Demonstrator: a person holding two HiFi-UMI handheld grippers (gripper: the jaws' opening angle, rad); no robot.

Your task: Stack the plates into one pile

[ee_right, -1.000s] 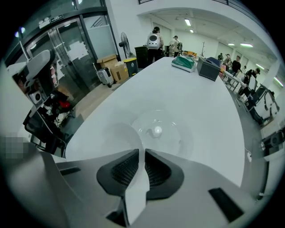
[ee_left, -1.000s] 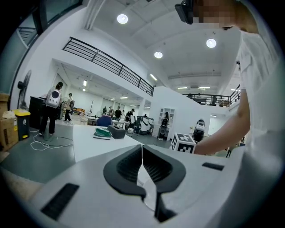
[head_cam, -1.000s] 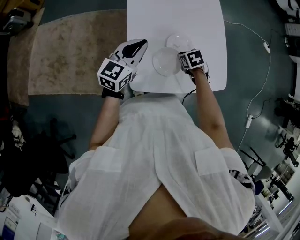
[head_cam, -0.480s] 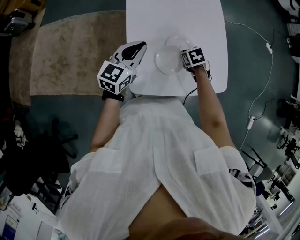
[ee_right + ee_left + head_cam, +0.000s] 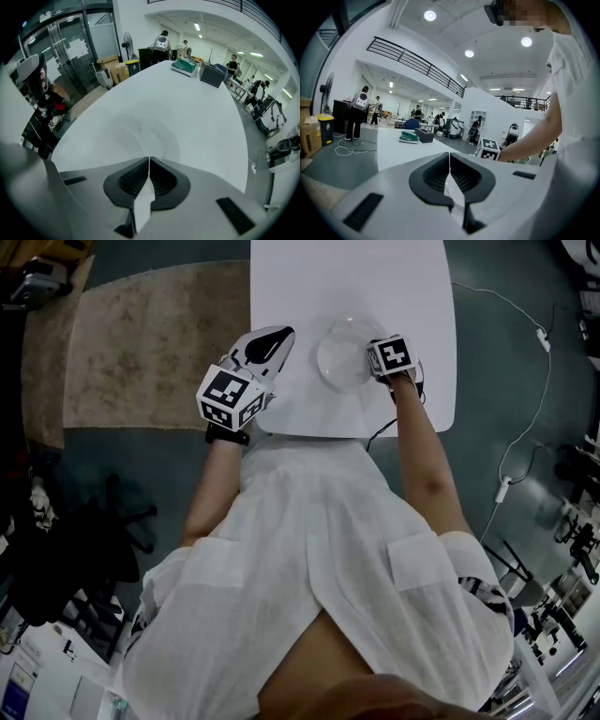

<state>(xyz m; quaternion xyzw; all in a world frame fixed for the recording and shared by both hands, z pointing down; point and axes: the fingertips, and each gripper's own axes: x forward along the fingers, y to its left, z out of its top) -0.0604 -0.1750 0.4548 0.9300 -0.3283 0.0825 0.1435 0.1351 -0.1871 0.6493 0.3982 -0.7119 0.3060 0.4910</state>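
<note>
White table (image 5: 281,287) | white plates (image 5: 343,352) appear nested as one pile mid-table | right gripper (image 5: 149,161) at pile's rim, jaws just closed together, nothing between | left gripper (image 5: 450,159) jaws together, empty, apart | stacking looks finished.

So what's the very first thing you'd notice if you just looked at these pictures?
Probably the two pale plates, one lying mostly over the other at the person's end of the long white table. Then the black-and-white patterned cubes on the left gripper and right gripper, either side of them. The right gripper's jaws have just been closing, with nothing showing between them.
</note>
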